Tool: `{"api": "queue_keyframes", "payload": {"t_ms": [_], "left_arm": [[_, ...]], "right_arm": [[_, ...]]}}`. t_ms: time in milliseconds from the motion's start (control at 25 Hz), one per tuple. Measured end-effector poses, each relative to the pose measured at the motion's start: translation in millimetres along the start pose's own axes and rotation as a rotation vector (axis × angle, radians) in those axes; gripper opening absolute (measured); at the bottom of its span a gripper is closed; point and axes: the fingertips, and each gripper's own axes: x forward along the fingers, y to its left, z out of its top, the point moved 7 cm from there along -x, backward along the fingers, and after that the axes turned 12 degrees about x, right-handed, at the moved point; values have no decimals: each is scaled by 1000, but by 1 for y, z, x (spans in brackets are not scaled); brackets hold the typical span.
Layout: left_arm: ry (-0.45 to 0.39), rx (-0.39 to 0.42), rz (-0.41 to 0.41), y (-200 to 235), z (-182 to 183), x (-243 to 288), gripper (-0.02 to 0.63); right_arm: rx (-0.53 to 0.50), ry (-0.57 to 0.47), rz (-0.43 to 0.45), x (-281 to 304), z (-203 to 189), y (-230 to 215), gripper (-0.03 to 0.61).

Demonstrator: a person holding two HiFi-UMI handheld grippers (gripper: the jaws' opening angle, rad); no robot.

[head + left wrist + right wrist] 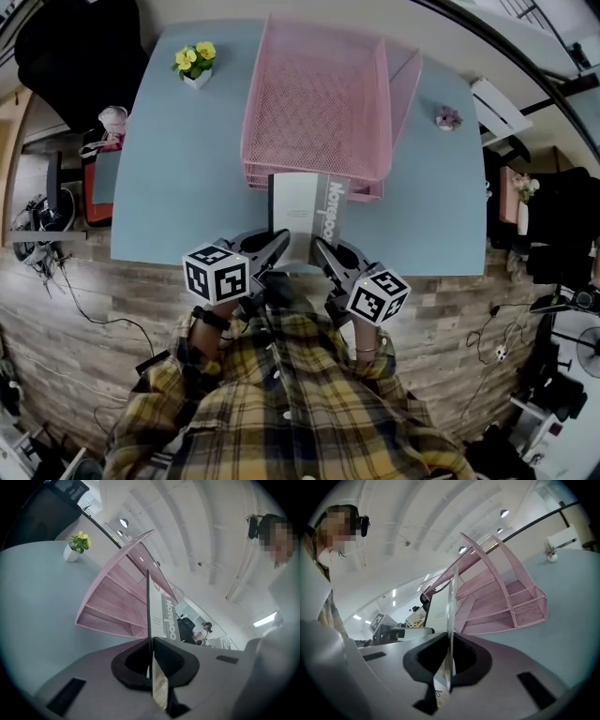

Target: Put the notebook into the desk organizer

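Notebook point(307, 211) is held level over the counter point(178, 187), its far end at the pink desk organizer point(314, 103), probably just entering a lower tray. The left gripper point(279, 239) and right gripper point(321, 248) have their fingers pinched on its near edge, steadying it to slide in.

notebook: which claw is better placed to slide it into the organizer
Right, marginally: left claw and right claw both clamp the notebook's near edge, but right grips nearer its middle, facing the organizer.
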Motion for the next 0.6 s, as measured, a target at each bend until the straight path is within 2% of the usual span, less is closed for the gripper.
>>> {"api": "queue_keyframes", "payload": {"t_ms": [360,600], "left_arm": [[12,-46,-47,18,13,13,14],[-8,-88,-63,26,21,21,12]], "right_arm": [[18,0,18,13,14,-10,19],[-17,0,26,19,27,-15,24]]}}
